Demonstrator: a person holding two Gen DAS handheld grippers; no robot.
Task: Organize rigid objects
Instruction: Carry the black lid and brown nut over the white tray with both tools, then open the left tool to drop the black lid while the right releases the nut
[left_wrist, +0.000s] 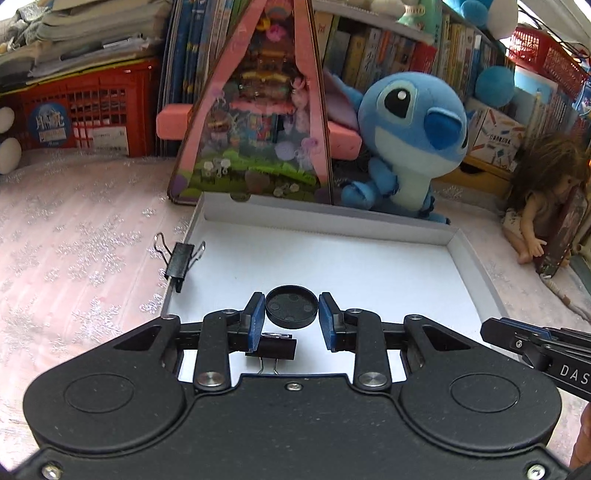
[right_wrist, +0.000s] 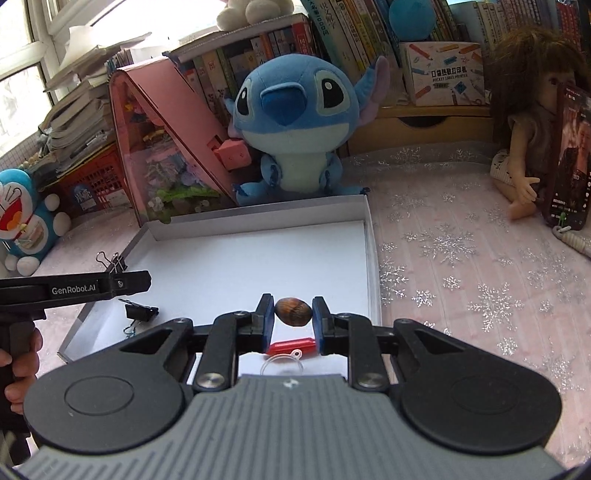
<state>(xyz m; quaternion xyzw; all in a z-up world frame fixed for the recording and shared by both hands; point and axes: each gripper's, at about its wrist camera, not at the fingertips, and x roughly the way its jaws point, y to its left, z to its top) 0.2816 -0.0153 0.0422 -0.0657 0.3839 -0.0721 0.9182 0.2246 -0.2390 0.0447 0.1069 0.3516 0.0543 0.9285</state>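
- Cluttered bookshelf backdrop in the left wrist view; pink snowflake tablecloth (left_wrist: 74, 229) is carrying a shallow white box lid (left_wrist: 476, 266) in front of a Stitch plush (left_wrist: 410, 144).
- I'm seeing the left gripper (left_wrist: 291, 314) bracketing a black round cap (left_wrist: 291, 307); its pads are sitting right at the cap's rim, so I'm reading it as clenched on the cap, just above the tray floor.
- One binder clip (left_wrist: 180, 260) is hanging on the tray's left wall, another binder clip (left_wrist: 271, 349) is lying under the left finger.
- Right wrist view: the right gripper (right_wrist: 293, 317) is squeezing a brown nut (right_wrist: 293, 311) over the tray's near right area.
- Red capsule (right_wrist: 291, 346) and clear suction hook (right_wrist: 282, 363) are lying below the jaws.
- I'm judging both are placements: lowering each piece to open floor, away from the clips and capsule, before releasing; nut looks likely to roll.
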